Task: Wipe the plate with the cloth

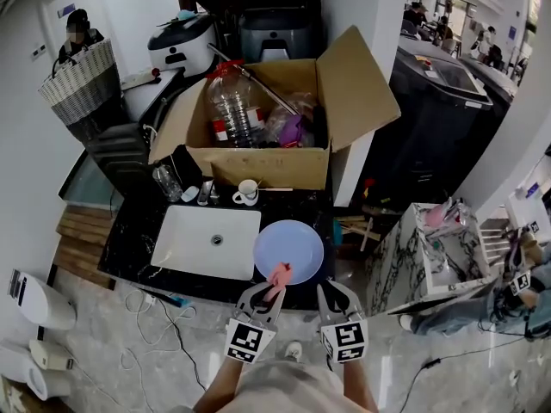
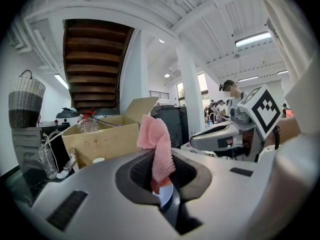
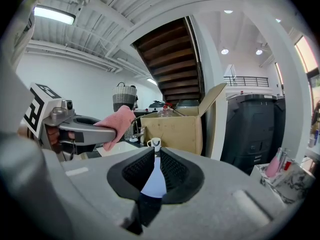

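Head view: plate, pale blue, lies flat on dark counter near its front edge, just beside white sink on the sink's right. Both claws sit at the plate's near rim, side by side, close together but apart.

L claw is clamped on pink cloth. The cloth sticks out past the tips over the plate's near edge; can't tell if it touches the plate. L gripper view: cloth pinched between the pads, upper part standing up and flopping over. A bit of the plate shows through the gap under it.

R claw is right of the plate's near rim. R gripper view: tips drawn together, nothing pinched. The plate shows only through the V gap beneath the pads, w/ the L claw and its cloth off to the left.

Behind sink and plate is a white mug, then an open cardboard box w/ a big clear plastic bottle inside. A rice cooker is further back, and a woven basket far left. A black bin stands right of the box.
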Motion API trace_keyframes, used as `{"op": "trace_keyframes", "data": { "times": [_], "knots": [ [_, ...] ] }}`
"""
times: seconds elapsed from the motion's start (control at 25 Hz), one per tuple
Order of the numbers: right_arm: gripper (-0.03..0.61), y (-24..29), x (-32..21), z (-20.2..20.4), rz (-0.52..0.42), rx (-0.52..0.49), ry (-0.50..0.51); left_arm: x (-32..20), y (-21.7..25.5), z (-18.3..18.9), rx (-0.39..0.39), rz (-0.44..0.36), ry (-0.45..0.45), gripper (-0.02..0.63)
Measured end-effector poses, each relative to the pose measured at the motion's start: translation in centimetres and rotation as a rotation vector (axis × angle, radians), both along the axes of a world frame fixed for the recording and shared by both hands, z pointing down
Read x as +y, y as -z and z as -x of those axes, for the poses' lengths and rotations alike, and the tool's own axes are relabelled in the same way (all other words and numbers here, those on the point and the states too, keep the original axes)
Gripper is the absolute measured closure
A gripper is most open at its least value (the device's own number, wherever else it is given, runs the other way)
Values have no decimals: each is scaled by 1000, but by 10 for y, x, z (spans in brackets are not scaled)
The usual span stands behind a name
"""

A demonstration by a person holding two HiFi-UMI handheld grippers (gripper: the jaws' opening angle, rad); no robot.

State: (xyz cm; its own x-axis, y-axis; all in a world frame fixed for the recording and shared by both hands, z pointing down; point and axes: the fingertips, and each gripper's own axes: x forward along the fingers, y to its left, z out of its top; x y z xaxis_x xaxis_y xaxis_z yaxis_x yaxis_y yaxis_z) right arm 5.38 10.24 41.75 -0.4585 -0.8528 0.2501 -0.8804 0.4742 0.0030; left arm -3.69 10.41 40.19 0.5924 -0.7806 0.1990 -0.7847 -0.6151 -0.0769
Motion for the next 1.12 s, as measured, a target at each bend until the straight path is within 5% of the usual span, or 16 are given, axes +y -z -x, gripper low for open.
{"op": "trace_keyframes", "data": {
  "times": [0.52, 1.12],
  "knots": [
    [543, -20, -45, -35, 53, -47, 27, -41, -15, -26, -45, 43, 45, 580],
    [543, -57, -76, -39, 142, -22, -22, -84, -48, -30, -55, 106, -2, 580]
  ]
}}
